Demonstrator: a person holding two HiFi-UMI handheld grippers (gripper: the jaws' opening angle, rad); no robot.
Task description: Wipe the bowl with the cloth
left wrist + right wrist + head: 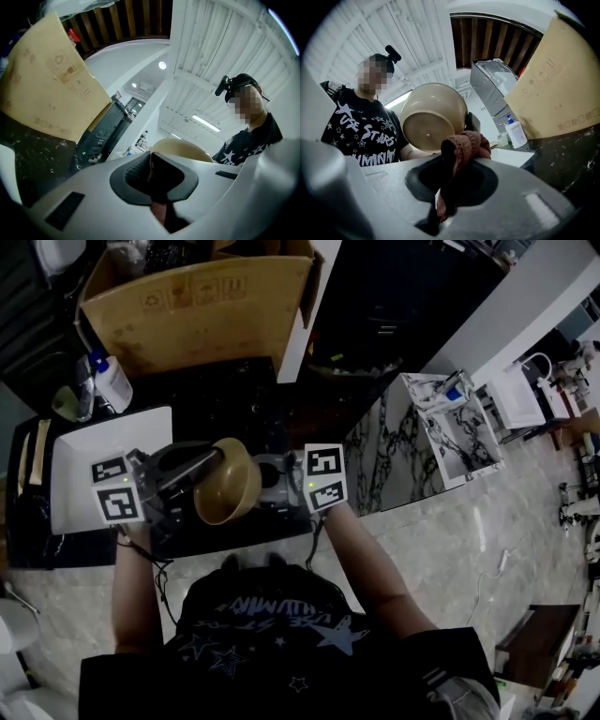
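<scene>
Above the counter (225,390), left gripper (152,171) jaws clench the bowl (180,149) rim, right gripper (452,164) jaws the cloth (468,140).

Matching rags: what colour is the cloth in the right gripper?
Reddish-brown cloth; best in right gripper view.

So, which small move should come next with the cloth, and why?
Probably move the right hand-held gripper forward until its reddish-brown cloth presses on the tan round bowl: the left hand-held gripper holds the bowl's rim, raised, cloth close by.

Smooth matt bowl (429,117), nubbly knit cloth (468,143), cardboard box (197,310)
</scene>
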